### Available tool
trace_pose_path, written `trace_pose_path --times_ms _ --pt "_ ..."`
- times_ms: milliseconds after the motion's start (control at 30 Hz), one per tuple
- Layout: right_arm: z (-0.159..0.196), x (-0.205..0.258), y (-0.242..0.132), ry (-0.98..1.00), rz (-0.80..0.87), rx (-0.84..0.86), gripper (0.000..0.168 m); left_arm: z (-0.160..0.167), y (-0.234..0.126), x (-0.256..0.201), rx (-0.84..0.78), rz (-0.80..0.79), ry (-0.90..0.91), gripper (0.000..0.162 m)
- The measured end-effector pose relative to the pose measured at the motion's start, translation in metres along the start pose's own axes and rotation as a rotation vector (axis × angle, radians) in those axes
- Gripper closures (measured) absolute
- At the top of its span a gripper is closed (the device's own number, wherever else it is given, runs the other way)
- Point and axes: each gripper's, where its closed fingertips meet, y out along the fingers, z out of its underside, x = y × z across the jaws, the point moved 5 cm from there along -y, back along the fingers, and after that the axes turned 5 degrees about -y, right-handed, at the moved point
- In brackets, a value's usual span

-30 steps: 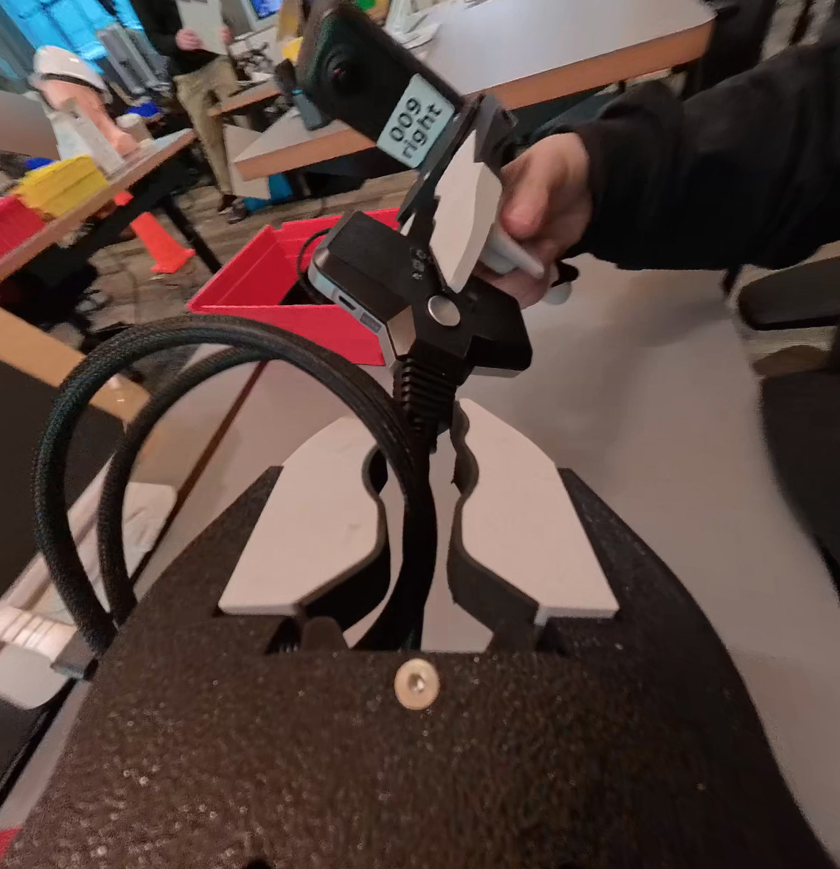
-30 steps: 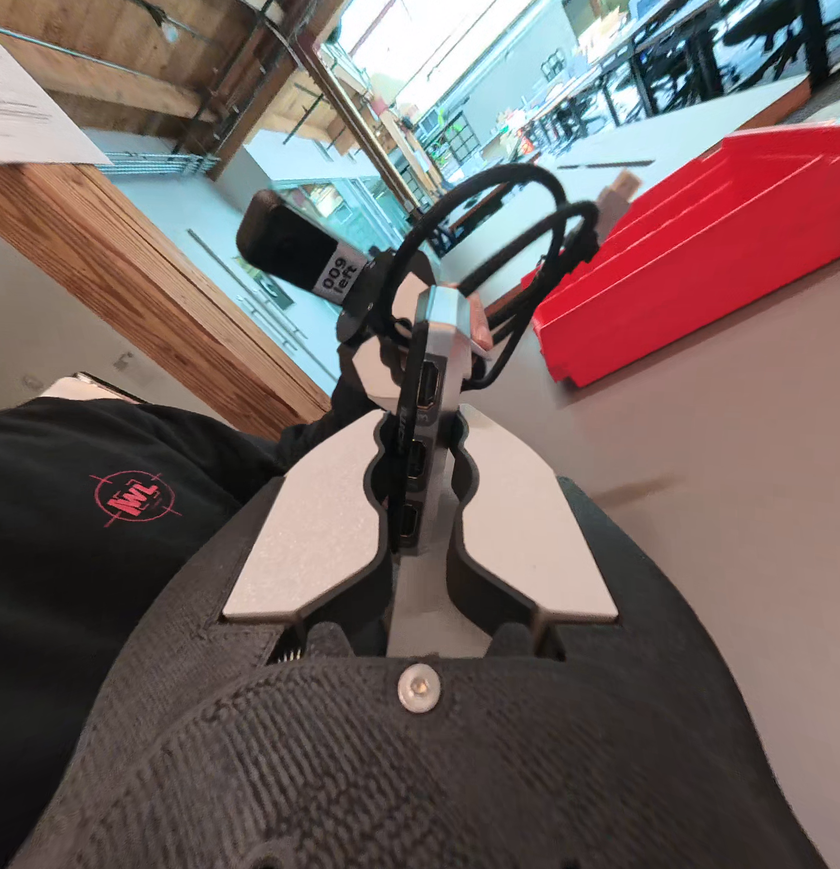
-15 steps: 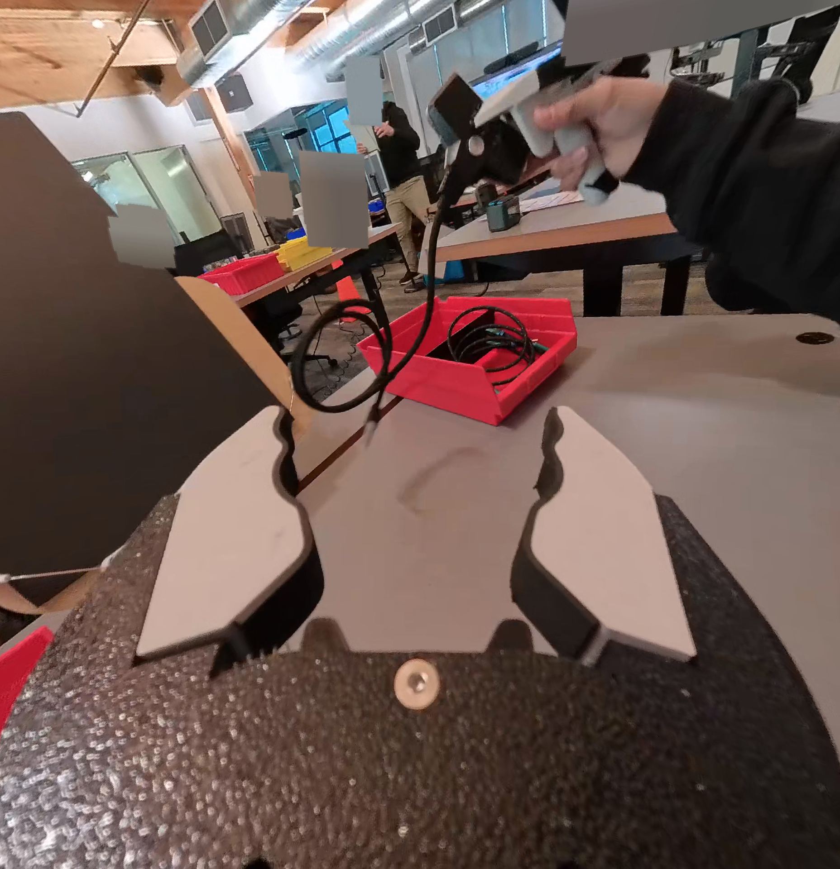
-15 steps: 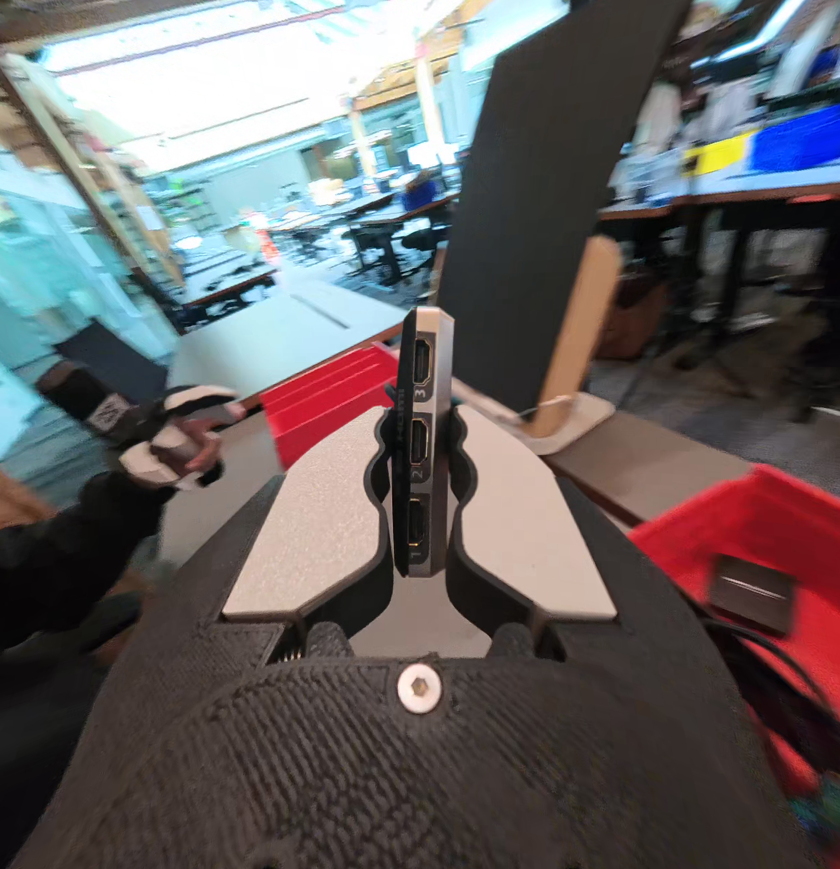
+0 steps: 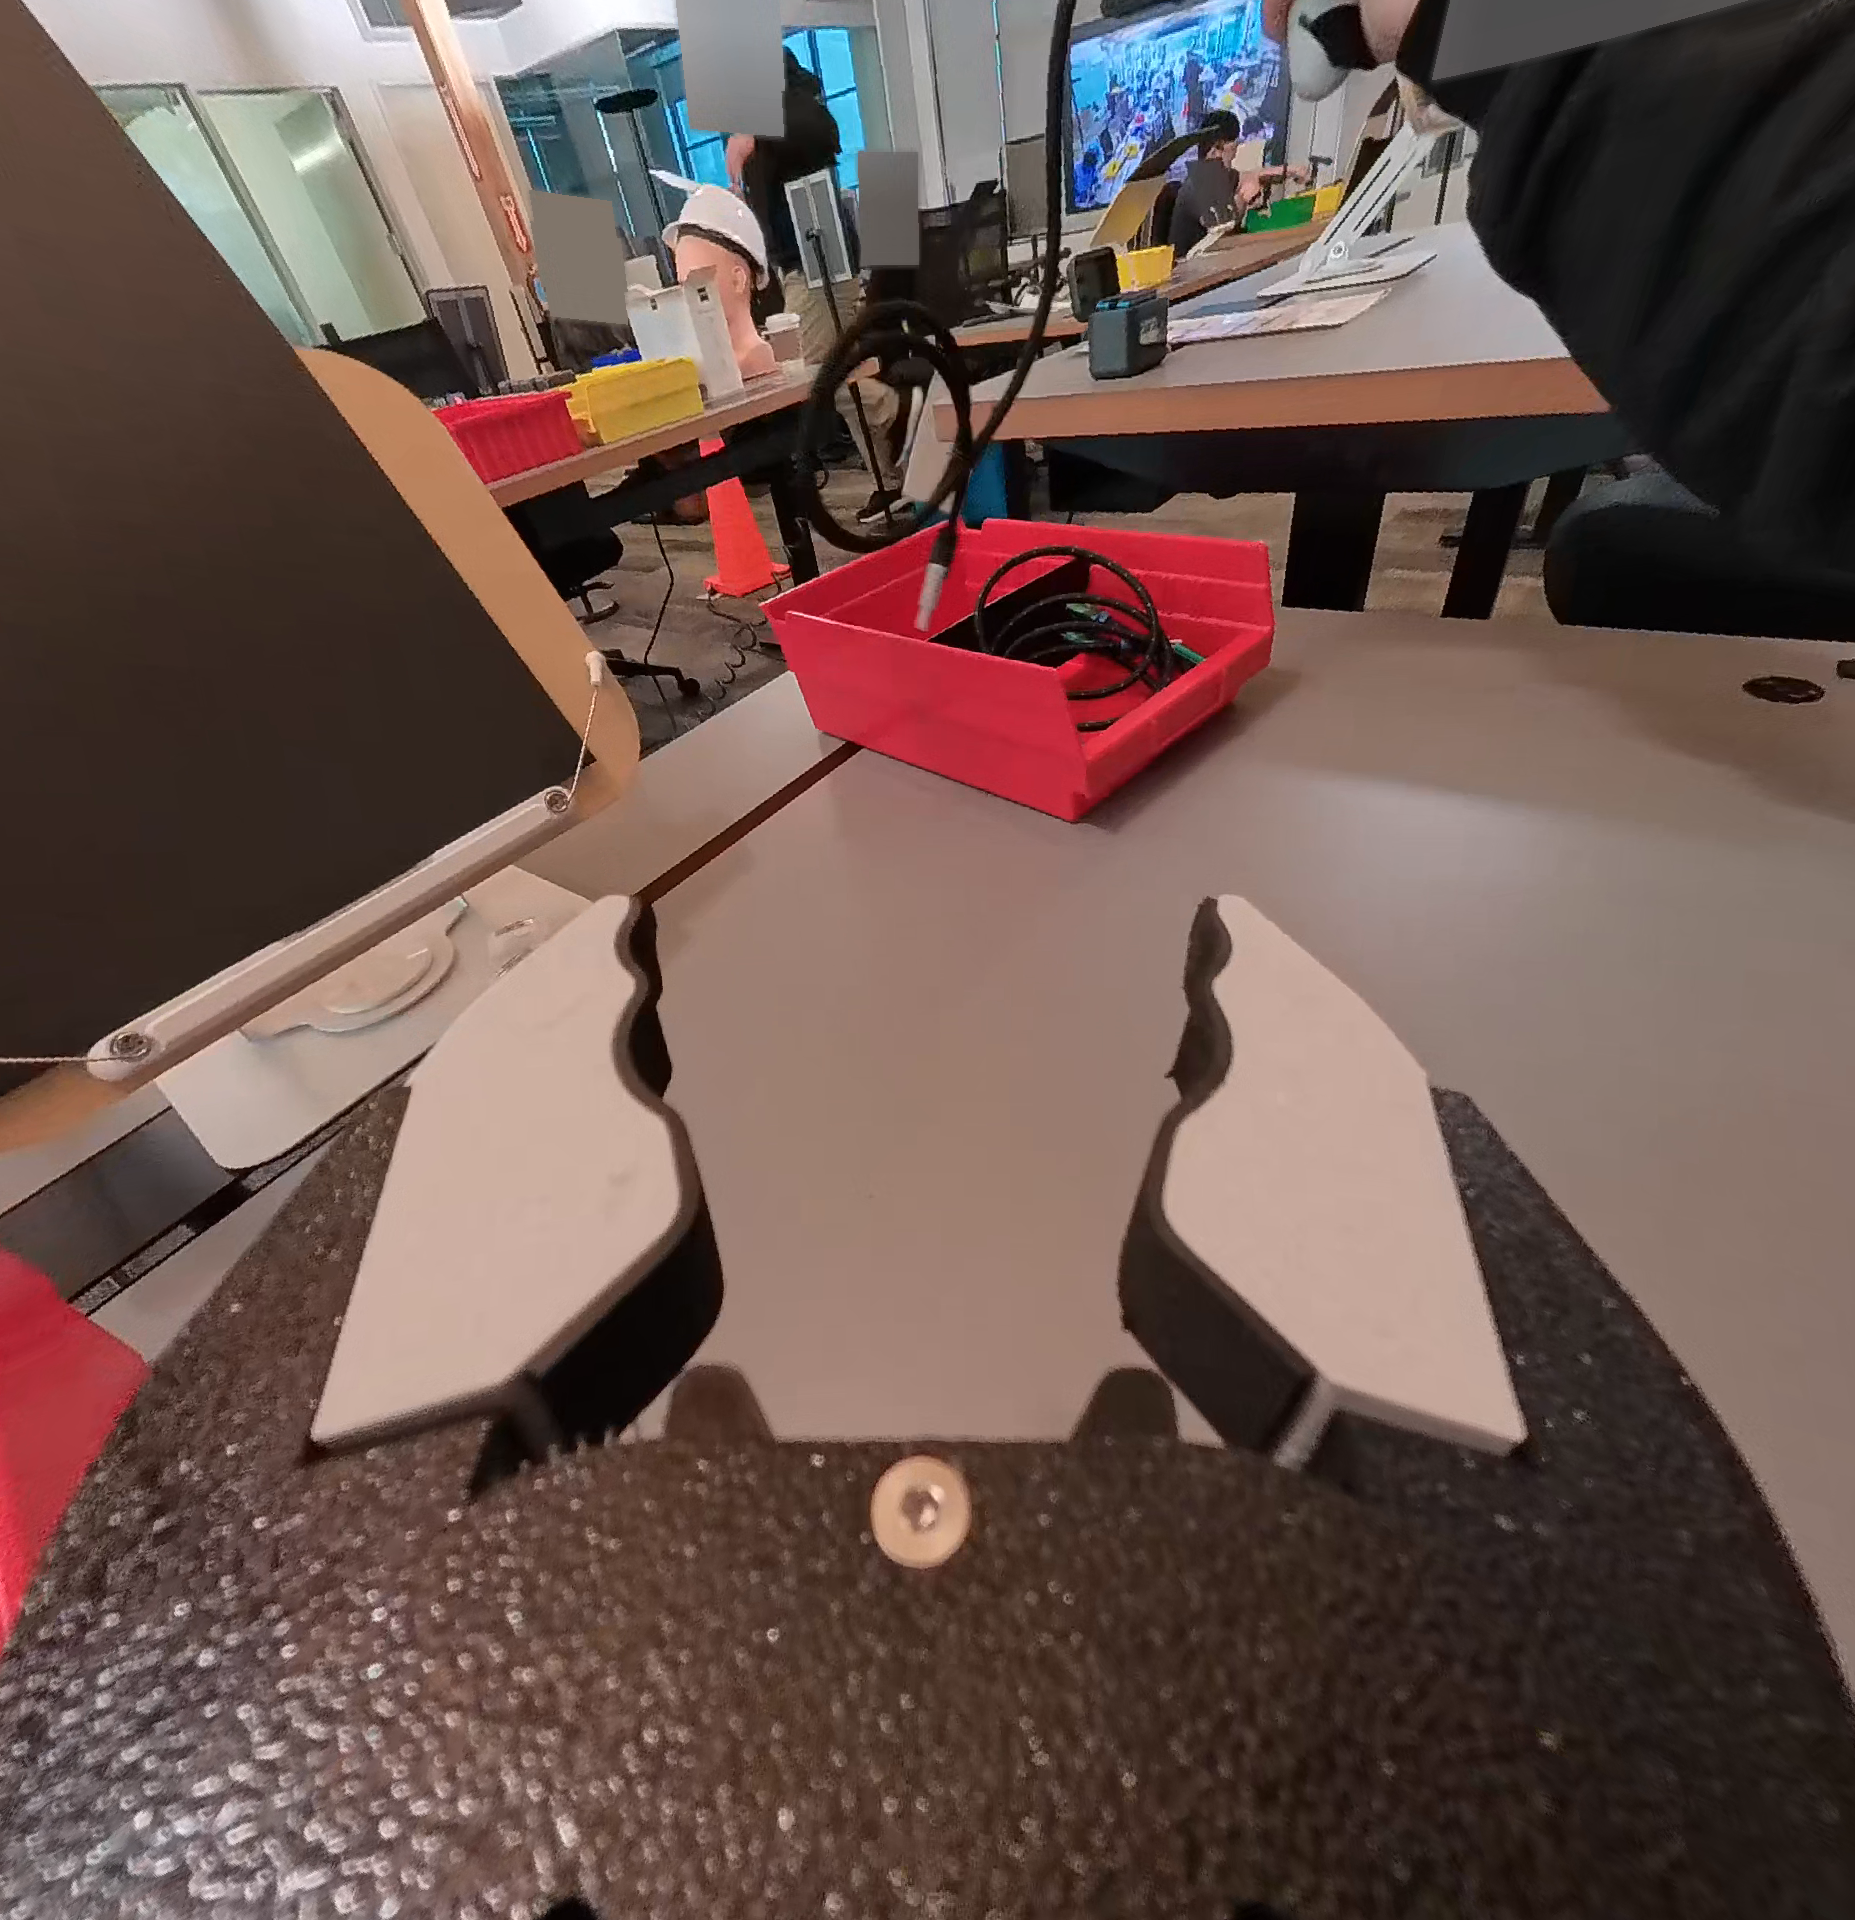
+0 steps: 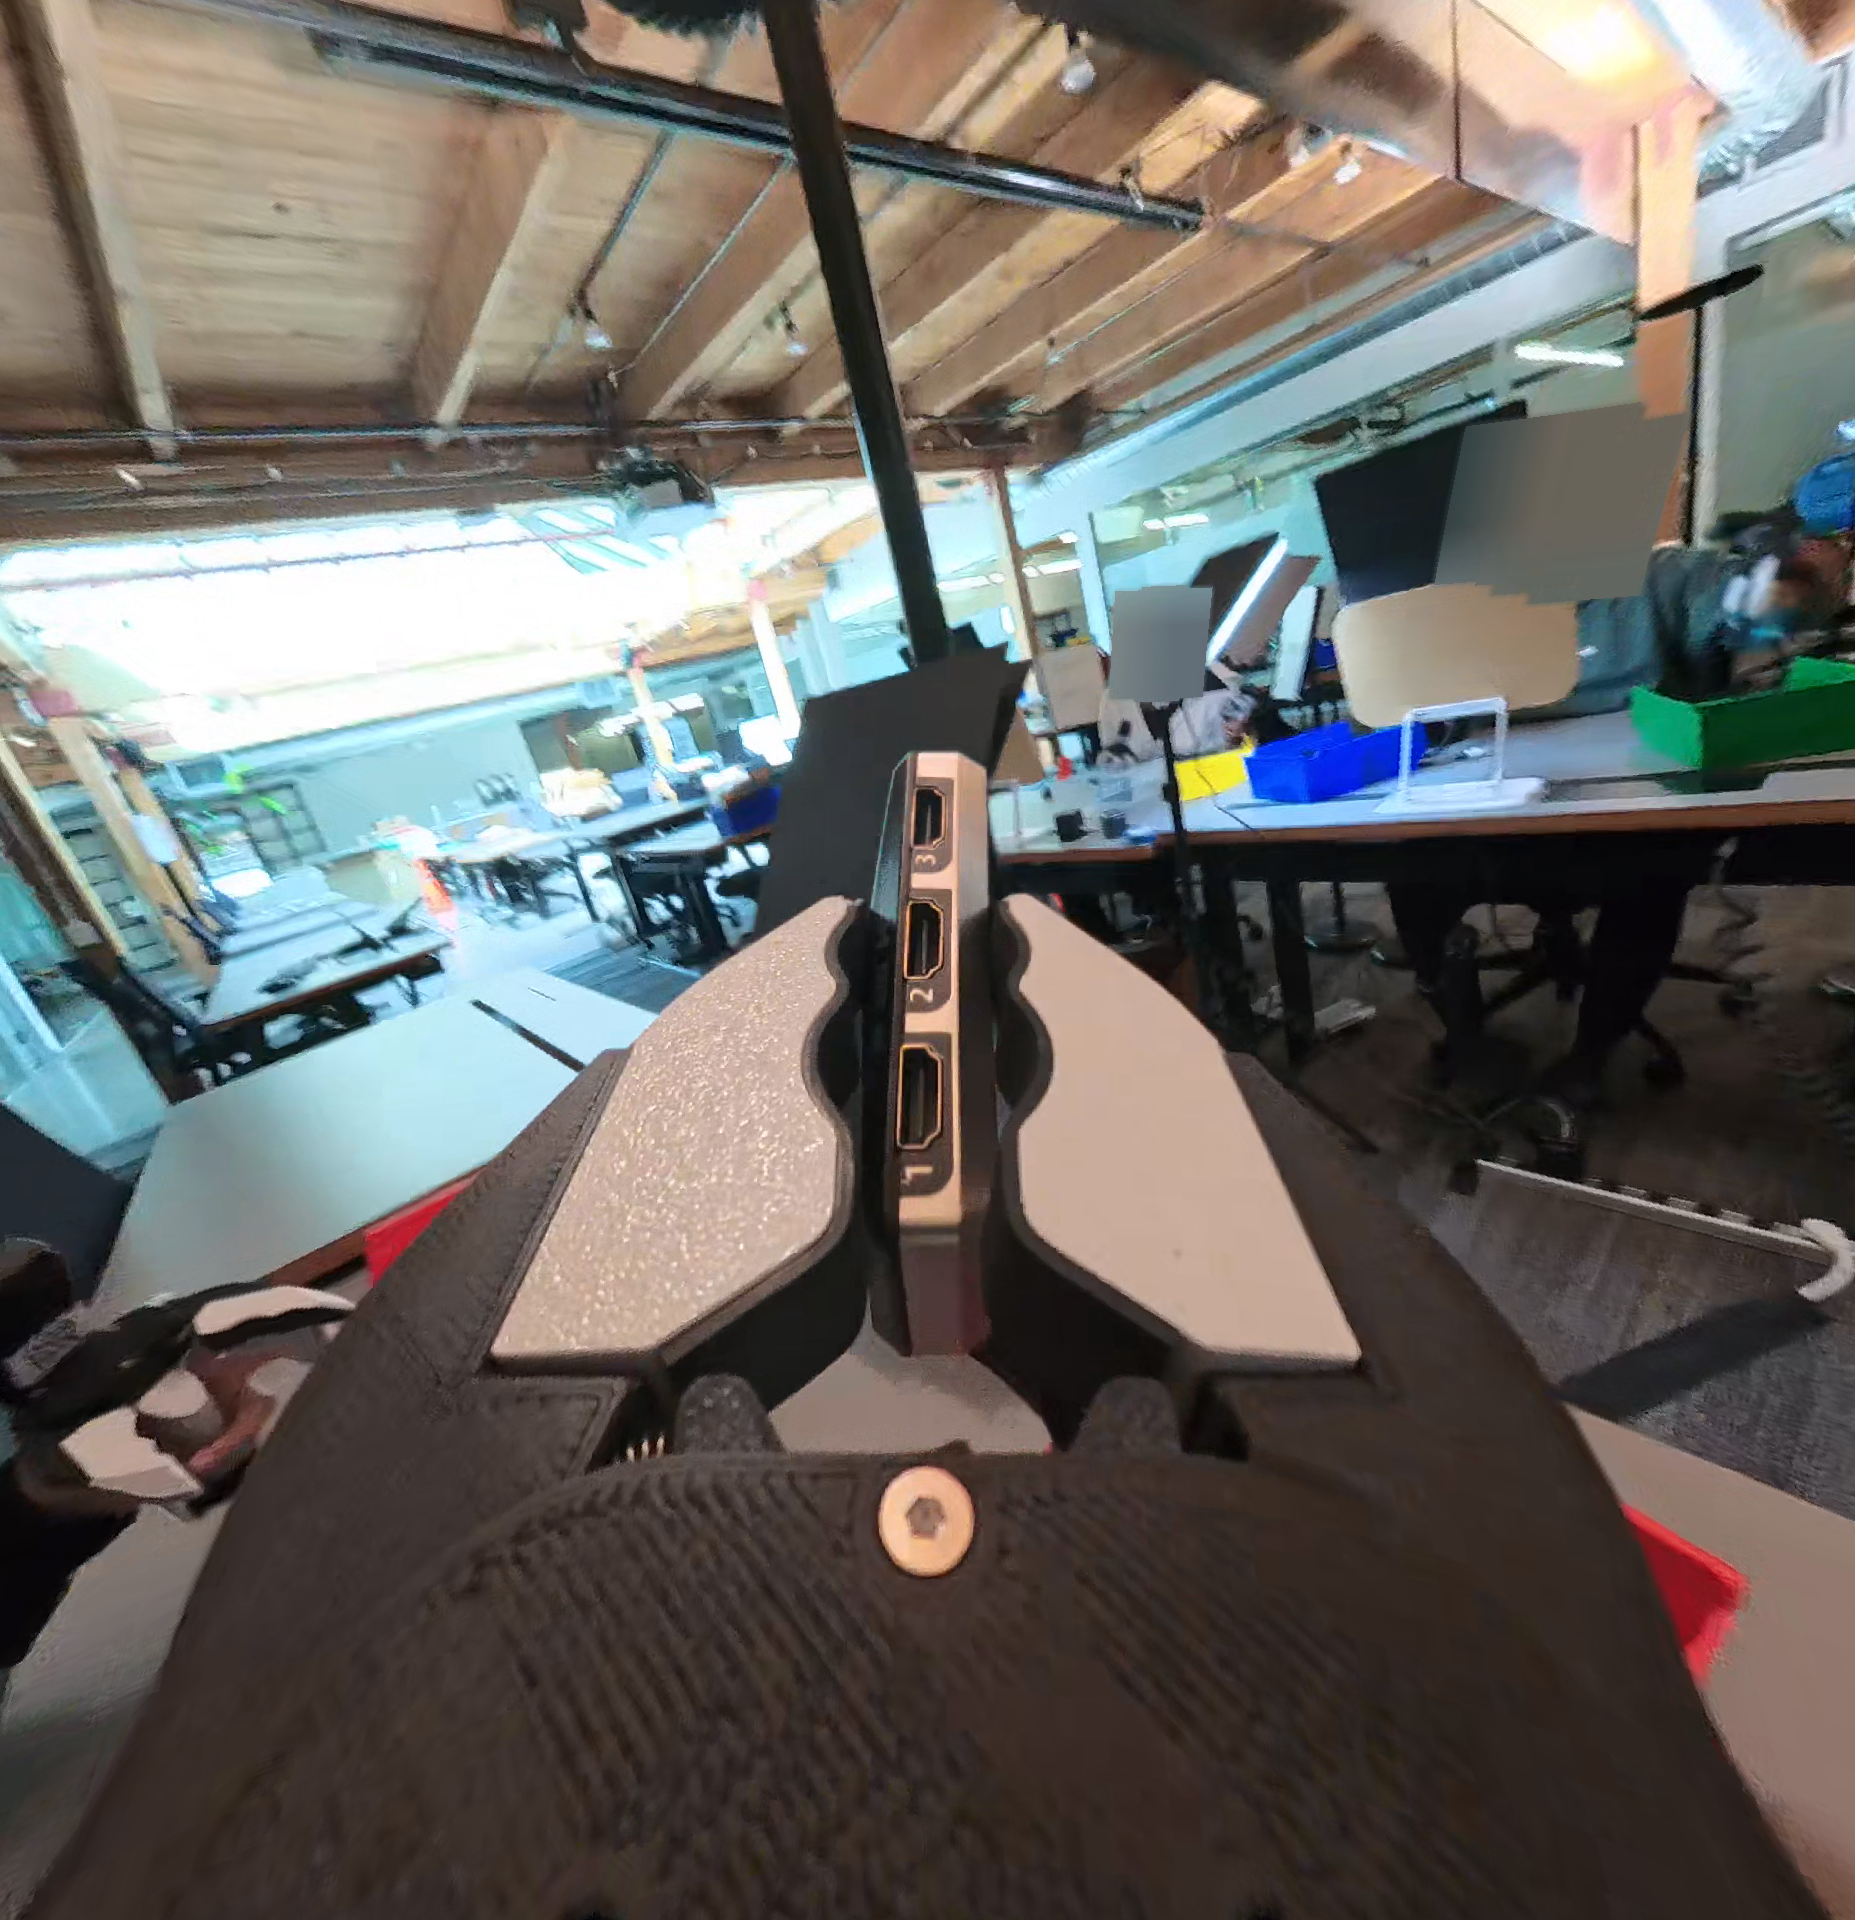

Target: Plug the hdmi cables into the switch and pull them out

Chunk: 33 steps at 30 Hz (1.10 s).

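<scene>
My left gripper is open and empty, low over the grey table. My right gripper is shut on the silver HDMI switch, held on edge with three empty ports facing the camera. In the left wrist view a black braided HDMI cable hangs from beside the right hand at the top edge. It loops, and its silver plug dangles over the red bin. The cable's upper end is out of frame.
The red bin holds more coiled black cables. A black panel on a white stand stands at the left. Another red bin shows at the near left edge. A black line rises behind the switch; I cannot tell what it is.
My left gripper has let go of the cable plug, opened and drawn back. My right gripper has risen with the switch, and the cable's free plug now dangles over the red bin.
</scene>
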Motion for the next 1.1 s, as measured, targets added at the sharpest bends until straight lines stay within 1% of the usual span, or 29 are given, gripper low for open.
trace_pose_path --times_ms 67,133,233,300,367,500,567,600,633,700,800,900,967,1033,1100 --pt "0.004 -0.014 0.004 -0.042 0.052 0.051 0.145 0.002 0.001 0.002 -0.009 0.003 -0.015 0.069" --pt "0.019 -0.033 0.009 -0.039 0.08 0.12 0.145 0.004 0.003 0.004 -0.025 0.01 -0.038 0.07" --pt "0.034 -0.049 0.016 -0.023 0.089 0.144 0.145 0.006 0.007 0.004 -0.041 0.023 -0.07 0.072" --pt "0.024 -0.045 0.023 -0.038 0.053 0.094 0.145 0.008 0.009 0.004 -0.036 0.027 -0.072 0.073" --pt "0.002 -0.037 0.033 -0.049 0.023 0.038 0.145 0.009 0.011 0.004 -0.026 0.029 -0.064 0.074" --pt "-0.04 -0.023 0.06 -0.106 -0.022 -0.021 0.145 0.008 0.014 0.004 -0.032 0.033 -0.072 0.075" --pt "-0.049 -0.025 0.069 -0.11 -0.012 -0.023 0.145 0.009 0.017 0.003 -0.039 0.035 -0.081 0.075" --pt "-0.046 -0.031 0.073 -0.1 0.008 0.005 0.145 0.01 0.018 0.003 -0.04 0.036 -0.088 0.075" --pt "-0.039 -0.038 0.075 -0.074 0.038 0.042 0.145 0.01 0.019 0.002 -0.041 0.039 -0.092 0.076" --pt "-0.013 -0.055 0.074 -0.034 0.097 0.136 0.145 0.012 0.02 0.0 -0.046 0.046 -0.094 0.077" --pt "0.044 -0.081 0.065 -0.03 0.188 0.383 0.145 0.014 0.02 -0.003 -0.041 0.057 -0.095 0.077" --pt "0.094 -0.101 0.054 -0.014 0.272 0.575 0.145 0.015 0.019 -0.003 -0.04 0.064 -0.103 0.078" --pt "0.123 -0.113 0.049 -0.085 0.326 0.718 0.145 0.014 0.019 -0.002 -0.05 0.067 -0.113 0.078" --pt "0.151 -0.116 0.051 -0.151 0.312 0.848 0.145 0.014 0.021 -0.003 -0.054 0.073 -0.122 0.078" --pt "0.174 -0.114 0.06 -0.24 0.292 0.906 0.145 0.015 0.023 -0.005 -0.051 0.077 -0.123 0.078"
